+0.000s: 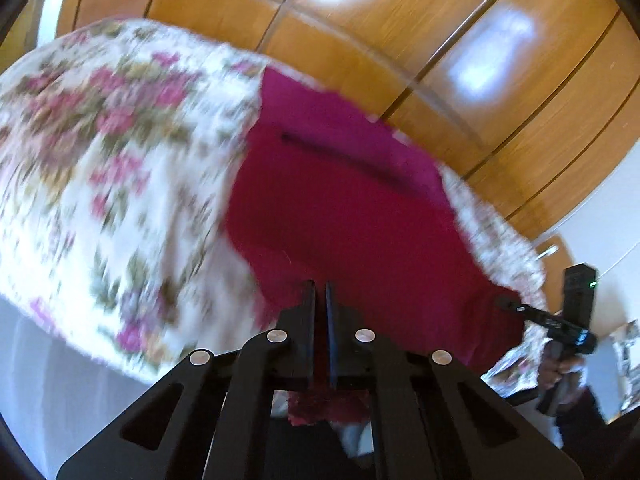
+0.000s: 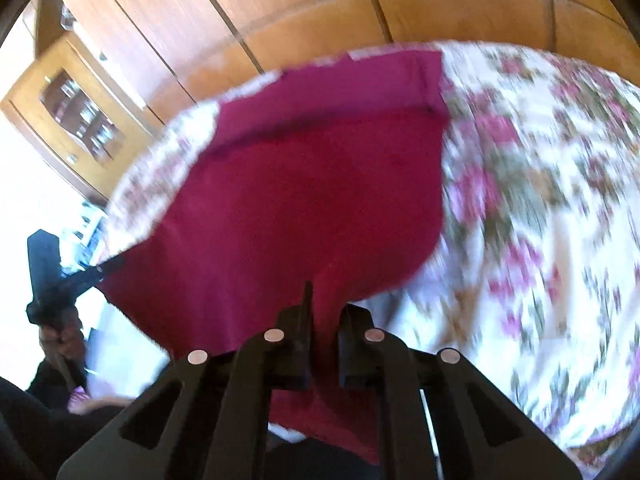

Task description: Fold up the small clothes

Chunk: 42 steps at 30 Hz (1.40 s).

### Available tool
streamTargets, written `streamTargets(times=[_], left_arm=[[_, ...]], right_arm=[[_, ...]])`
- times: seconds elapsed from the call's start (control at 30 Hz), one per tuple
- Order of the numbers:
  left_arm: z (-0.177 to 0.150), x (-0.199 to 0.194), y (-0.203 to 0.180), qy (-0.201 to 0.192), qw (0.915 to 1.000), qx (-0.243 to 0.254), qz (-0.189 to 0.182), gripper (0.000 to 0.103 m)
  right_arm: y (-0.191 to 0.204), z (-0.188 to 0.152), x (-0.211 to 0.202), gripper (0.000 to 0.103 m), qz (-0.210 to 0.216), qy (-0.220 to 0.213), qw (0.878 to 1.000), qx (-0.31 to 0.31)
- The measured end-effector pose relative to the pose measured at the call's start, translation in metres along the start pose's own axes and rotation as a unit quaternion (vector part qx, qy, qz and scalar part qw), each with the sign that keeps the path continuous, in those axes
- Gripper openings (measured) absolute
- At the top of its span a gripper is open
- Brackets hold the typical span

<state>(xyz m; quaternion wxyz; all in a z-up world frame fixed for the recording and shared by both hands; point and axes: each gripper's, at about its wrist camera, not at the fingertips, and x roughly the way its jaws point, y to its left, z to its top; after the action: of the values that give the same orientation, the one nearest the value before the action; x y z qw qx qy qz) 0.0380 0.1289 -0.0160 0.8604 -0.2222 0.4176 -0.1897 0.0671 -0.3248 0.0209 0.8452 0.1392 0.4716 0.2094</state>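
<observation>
A dark red garment [image 1: 352,216] lies partly on a floral-covered table [image 1: 104,168], its near edge lifted between both grippers. My left gripper [image 1: 320,286] is shut on the garment's near corner. My right gripper [image 2: 326,300] is shut on the other near corner of the garment [image 2: 312,184]. A fold line crosses the cloth's far part. The right gripper shows at the right of the left wrist view [image 1: 508,304], and the left gripper at the left of the right wrist view [image 2: 106,266], each pinching the cloth.
The floral tablecloth [image 2: 540,200] covers a round table. Wooden wardrobe doors [image 1: 440,40] stand behind it. A glass-front wooden cabinet [image 2: 76,112] is at the left of the right wrist view. Both views are motion-blurred.
</observation>
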Motion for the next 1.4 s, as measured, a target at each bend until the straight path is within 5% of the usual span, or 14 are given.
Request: streamTargets(times=[0.17,0.4,0.43,0.47,0.5,0.53,0.57,0.7,0.93,1.1,1.2,1.4], left_arm=[[0.055,0.017,0.003,-0.023,0.9987,-0.031,-0.033,0.004],[0.134,0.071,0.018,-0.045,0.9972,-0.060,0.007,0.004],[0.144,0.077,0.022,-0.052,0.9960,-0.069,0.024,0.006],[0.152,0.082,0.026,-0.052,0.9949,-0.078,0.036,0.011],[0.159,0.086,0.031,-0.052,0.9944,-0.087,0.031,0.027],[0.165,0.086,0.039,-0.063,0.9922,-0.105,0.024,0.042],[0.166,0.083,0.044,-0.072,0.9906,-0.113,0.029,0.047],[0.155,0.075,0.063,-0.067,0.9905,-0.115,0.035,0.049],[0.082,0.084,0.067,-0.001,0.9984,-0.052,0.024,0.049],[0.070,0.102,0.057,0.008,0.9983,-0.047,0.032,0.047],[0.073,0.111,0.061,0.022,0.9960,-0.063,0.061,0.023],[0.060,0.078,0.047,0.010,0.9983,-0.029,0.049,0.013]], right_arm=[[-0.014,0.045,0.013,0.008,0.005,-0.028,0.999,0.034],[-0.051,0.112,0.052,0.011,-0.030,-0.038,0.995,0.083],[-0.055,0.119,0.056,0.015,-0.028,-0.037,0.995,0.091],[-0.060,0.124,0.059,0.040,-0.020,-0.038,0.994,0.100],[-0.066,0.129,0.059,0.067,-0.004,-0.043,0.992,0.117],[-0.069,0.132,0.057,0.074,0.001,-0.051,0.991,0.126],[-0.071,0.133,0.053,0.084,0.000,-0.063,0.989,0.130],[-0.080,0.122,0.034,0.094,0.010,-0.090,0.986,0.140],[-0.080,0.058,0.038,0.091,-0.040,-0.040,0.993,0.100],[-0.073,0.049,0.069,0.054,-0.067,-0.023,0.995,0.077],[-0.066,0.049,0.075,0.029,-0.079,-0.018,0.995,0.065],[-0.049,0.033,0.043,0.021,-0.055,-0.029,0.997,0.045]])
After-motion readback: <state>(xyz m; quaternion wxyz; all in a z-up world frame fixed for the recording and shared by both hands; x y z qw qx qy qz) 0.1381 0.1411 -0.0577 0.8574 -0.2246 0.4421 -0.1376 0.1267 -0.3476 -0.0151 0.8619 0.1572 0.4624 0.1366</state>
